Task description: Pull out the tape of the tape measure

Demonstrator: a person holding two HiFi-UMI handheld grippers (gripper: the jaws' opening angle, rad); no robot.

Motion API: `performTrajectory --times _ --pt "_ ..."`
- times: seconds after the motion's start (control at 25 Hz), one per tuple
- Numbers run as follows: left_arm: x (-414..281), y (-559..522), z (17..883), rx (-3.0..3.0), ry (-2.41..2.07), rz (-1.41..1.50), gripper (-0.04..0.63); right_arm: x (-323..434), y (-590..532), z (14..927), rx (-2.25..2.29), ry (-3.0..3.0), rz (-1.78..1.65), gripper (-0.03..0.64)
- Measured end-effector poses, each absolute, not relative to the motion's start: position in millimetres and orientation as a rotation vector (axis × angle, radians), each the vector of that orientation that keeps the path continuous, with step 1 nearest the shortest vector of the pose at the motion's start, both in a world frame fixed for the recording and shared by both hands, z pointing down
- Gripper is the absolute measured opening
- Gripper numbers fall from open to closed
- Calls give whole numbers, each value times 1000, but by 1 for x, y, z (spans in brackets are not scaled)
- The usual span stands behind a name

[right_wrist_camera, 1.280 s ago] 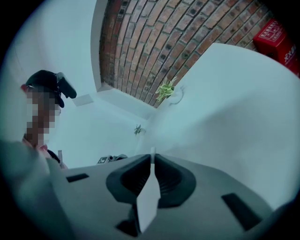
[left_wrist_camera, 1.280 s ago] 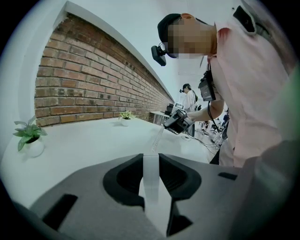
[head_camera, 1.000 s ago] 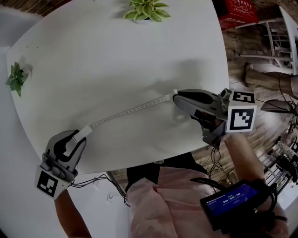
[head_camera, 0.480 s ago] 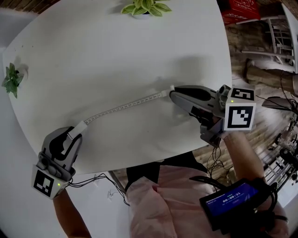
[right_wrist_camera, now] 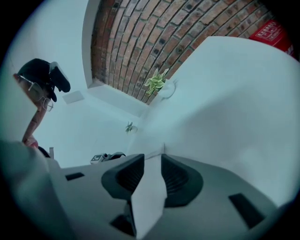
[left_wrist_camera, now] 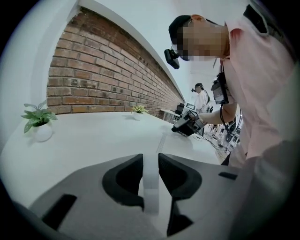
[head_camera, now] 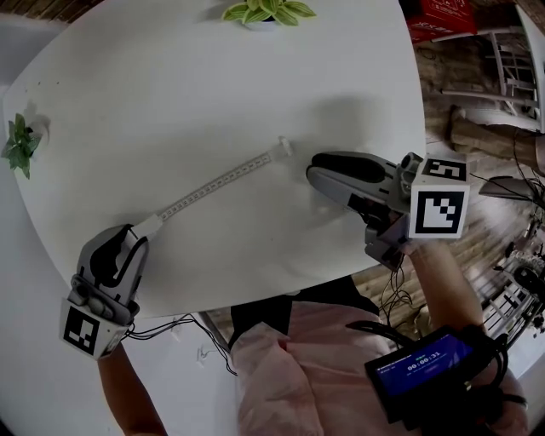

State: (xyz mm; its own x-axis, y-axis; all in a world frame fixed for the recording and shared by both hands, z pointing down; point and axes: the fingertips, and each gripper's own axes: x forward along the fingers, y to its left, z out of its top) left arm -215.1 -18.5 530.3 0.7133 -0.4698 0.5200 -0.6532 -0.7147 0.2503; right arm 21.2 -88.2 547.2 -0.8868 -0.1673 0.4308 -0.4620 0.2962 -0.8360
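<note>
Fingers of my left gripper (left_wrist_camera: 150, 164), close to my body at the near edge of the worktop (head_camera: 213, 77), are clamped on the small white tape measure (head_camera: 150, 225). From it the tape (head_camera: 217, 181) runs out flat across the worktop, up and to the right, as far as its free end (head_camera: 282, 146). Just past that end sits my right gripper (head_camera: 312, 174). Its fingers have just been opening and stand apart with nothing between them. Only bare worktop shows through the gap, and the free end is near but not touching. Farther off, one potted plant (head_camera: 260, 10) stands at the far edge and another (head_camera: 19, 145) at the left edge, both well clear.

The loose end worries me. If the tape is spring-loaded, nothing holds it out, and it may whip back and undo the pull. My left hold is on a small, smooth body near the edge, so a jerk could twist it free and drop it. Reaching again for so thin a strip could push it aside.
</note>
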Motion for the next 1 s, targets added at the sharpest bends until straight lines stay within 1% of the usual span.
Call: performTrajectory --times 0.04,0.12,0.2,0.36,1.0 --pt "-216 -20 529 2493 -879 575 112 21 -89 547 576 -2308 1621 128" --pt "-218 -22 525 2487 -891 543 158 19 -88 546 571 -2311 1612 150" --pt "-218 -21 523 2487 -893 532 190 18 -88 546 567 -2312 1608 151" --pt "-220 -21 518 2486 -918 513 224 16 -86 545 564 -2315 1604 155" --pt "-219 -12 487 2540 -967 453 244 16 -80 520 576 -2378 1541 153"
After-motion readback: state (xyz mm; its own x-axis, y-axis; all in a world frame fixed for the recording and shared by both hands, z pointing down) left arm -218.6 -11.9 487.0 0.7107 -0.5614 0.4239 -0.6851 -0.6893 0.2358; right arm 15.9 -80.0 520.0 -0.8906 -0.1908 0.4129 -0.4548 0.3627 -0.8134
